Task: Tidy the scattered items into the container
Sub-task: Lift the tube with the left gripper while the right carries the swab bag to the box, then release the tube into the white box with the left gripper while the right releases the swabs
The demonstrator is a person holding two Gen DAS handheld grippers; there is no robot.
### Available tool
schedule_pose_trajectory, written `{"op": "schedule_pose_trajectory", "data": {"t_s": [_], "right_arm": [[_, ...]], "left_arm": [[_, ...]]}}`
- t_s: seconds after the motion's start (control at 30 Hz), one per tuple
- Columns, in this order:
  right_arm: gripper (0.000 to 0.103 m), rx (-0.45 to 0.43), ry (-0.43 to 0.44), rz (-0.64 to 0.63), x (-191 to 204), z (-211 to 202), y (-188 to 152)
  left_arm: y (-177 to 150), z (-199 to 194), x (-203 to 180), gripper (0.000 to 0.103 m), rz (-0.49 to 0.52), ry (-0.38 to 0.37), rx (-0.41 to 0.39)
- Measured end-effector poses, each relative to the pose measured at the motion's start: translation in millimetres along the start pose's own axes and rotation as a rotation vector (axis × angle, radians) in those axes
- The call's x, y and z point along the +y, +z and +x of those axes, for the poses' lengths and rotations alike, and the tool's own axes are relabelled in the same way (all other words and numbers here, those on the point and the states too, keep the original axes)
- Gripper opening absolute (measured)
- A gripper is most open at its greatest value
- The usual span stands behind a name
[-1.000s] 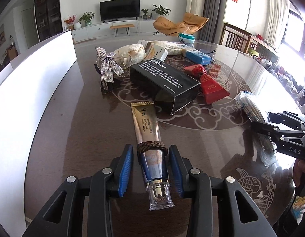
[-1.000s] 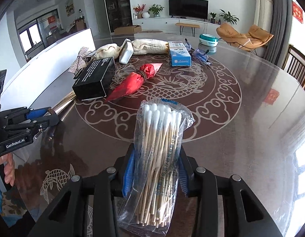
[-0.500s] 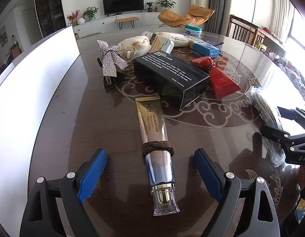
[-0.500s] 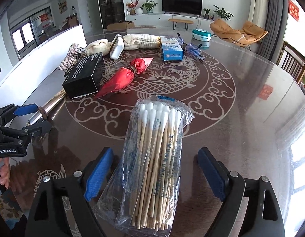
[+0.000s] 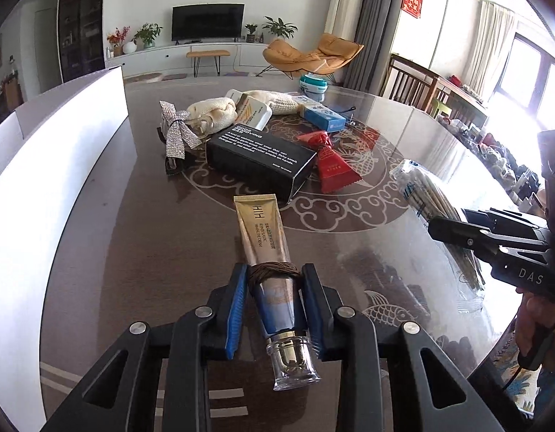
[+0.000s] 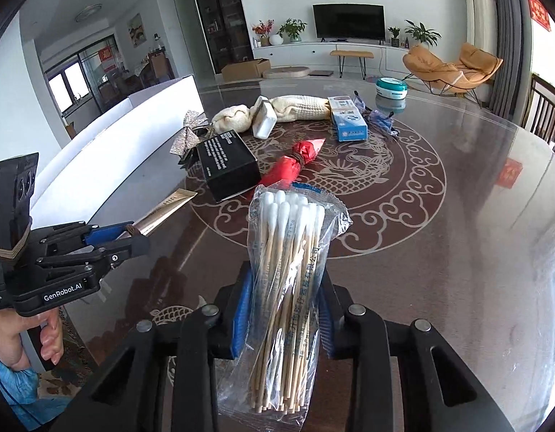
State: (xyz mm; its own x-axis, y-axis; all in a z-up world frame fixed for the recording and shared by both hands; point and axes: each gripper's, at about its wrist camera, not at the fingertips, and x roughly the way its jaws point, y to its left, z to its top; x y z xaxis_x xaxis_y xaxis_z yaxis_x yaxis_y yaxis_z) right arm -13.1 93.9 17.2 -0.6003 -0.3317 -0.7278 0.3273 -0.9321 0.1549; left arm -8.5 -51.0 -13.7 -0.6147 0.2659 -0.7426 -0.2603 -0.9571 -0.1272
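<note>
Tube (image 5: 265, 248), gold-and-blue, cord-wrapped, clear-capped

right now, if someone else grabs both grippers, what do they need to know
Left gripper: shut on the gold cream tube, near its cap end.
Right gripper: jaws closing, pads pressing the bag of cotton swabs.
White container: along the table's left edge; its inside is not visible.
Done: both items gripped, neither in the container yet.
Left: put both in, then the black box, red packet, blue box, cloth, bow clip and the rest.
</note>
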Motion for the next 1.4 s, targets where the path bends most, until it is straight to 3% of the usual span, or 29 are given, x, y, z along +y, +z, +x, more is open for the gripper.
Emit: {"op": "schedule_pose_trajectory", "data": {"t_s": [0.53, 0.83, 1.1, 1.3, 1.4], "right_arm": [[0.033, -0.014, 0.181, -0.128, 94, -4, 37], [0.033, 0.011, 0.276, -0.186, 154, 17, 62], [0.033, -0.020, 0.449, -0.282, 268, 31, 123], [0.033, -0.020, 0.513, -0.372, 364, 78, 149], [0.033, 0.016, 0.487, -0.409, 390, 115, 144]], "left_arm": [[10, -109, 73, 0.030, -0.068, 0.103, -0.144], [5, -151, 154, 0.030, -0.173, 0.200, -0.187], [-1, -167, 255, 0.030, -0.312, 0.287, -0.166], [-3, -153, 307, 0.030, -0.393, 0.349, -0.117], [-4, -141, 323, 0.030, -0.419, 0.375, -0.079]]}}
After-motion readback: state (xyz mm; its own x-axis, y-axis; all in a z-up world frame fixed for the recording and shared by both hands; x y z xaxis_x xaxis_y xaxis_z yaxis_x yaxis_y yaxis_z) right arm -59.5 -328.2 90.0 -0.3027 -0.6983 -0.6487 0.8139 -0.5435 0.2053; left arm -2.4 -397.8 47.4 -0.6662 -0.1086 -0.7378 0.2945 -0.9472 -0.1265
